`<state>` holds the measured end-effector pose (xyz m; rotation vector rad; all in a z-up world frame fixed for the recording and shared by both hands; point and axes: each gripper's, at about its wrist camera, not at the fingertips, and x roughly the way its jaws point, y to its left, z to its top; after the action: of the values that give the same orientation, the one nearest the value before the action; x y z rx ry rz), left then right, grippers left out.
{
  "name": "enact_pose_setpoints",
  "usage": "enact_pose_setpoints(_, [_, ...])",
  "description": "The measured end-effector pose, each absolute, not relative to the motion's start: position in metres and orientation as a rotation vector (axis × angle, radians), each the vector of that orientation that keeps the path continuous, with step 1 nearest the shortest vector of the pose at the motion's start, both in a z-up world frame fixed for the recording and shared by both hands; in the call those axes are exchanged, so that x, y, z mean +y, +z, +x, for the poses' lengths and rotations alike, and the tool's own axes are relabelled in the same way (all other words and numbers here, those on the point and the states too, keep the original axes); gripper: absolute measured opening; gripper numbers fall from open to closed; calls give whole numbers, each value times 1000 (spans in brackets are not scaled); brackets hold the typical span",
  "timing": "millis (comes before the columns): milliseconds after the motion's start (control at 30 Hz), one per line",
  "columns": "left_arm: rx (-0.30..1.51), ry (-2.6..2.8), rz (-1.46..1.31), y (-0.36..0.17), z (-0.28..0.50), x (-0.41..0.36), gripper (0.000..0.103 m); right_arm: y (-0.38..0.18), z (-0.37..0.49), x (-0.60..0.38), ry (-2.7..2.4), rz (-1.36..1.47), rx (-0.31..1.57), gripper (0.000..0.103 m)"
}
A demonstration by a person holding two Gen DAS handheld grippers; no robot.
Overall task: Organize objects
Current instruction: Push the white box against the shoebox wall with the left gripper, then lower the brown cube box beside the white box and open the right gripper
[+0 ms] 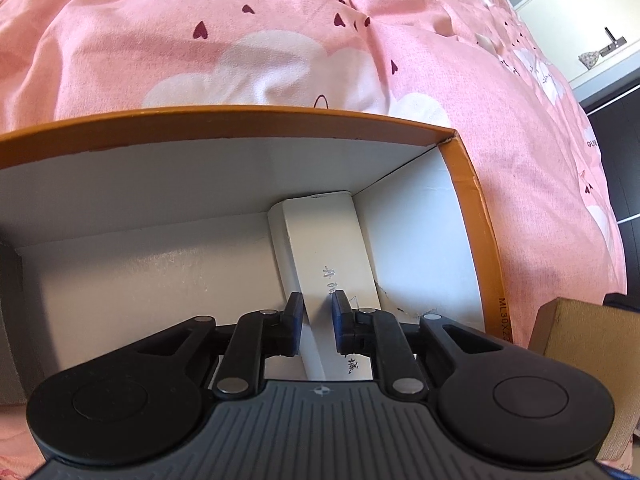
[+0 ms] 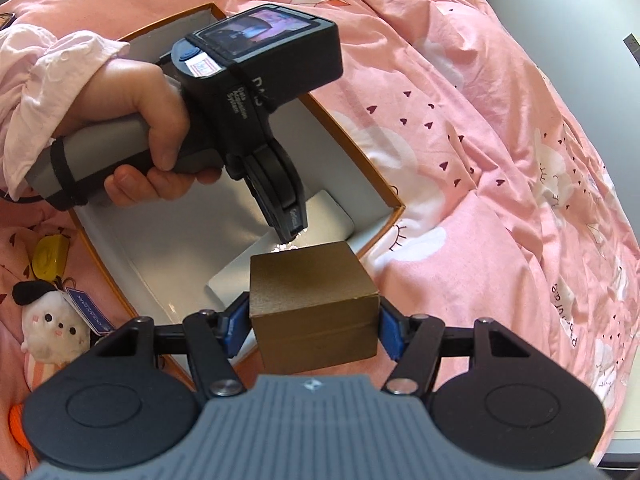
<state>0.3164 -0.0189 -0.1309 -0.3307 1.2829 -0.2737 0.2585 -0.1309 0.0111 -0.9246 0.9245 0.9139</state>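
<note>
An orange box with a white inside (image 1: 468,184) lies open on the pink bedspread; it also shows in the right wrist view (image 2: 384,188). A flat white box (image 1: 332,240) lies inside it along the right wall, seen too in the right wrist view (image 2: 328,216). My left gripper (image 1: 317,312) reaches into the orange box, its pads slightly apart on either side of the white box's near end. My right gripper (image 2: 314,326) is shut on a gold-brown cube box (image 2: 312,300) and holds it above the orange box's near corner. The cube's corner shows in the left wrist view (image 1: 576,332).
A yellow tape-like object (image 2: 50,256), a white plush toy with a black cap (image 2: 52,320) and something orange (image 2: 18,420) lie on the pink bedspread (image 2: 480,140) left of the box. A white cabinet (image 1: 580,20) stands beyond the bed.
</note>
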Motion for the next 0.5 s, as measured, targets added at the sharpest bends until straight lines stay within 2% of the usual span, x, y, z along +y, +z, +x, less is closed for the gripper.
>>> enact_pose_setpoints(167, [1155,-224,-99,-99,288,-24,17,14,249,-130,1002,-952,919,65])
enact_pose_setpoints(333, [1083,-267,-12,-69,252,-19,16,4,232,-118,1164,-1120,918,65])
enact_pose_setpoints(433, [1093,-295,-34,-64,237,-14,16,-6,234,-106,1194,-1153,1029,65])
enact_pose_setpoints(500, [1089,-310,-65,-62,231,-10,16,-13,250,-97,1165,-1073,1151,65])
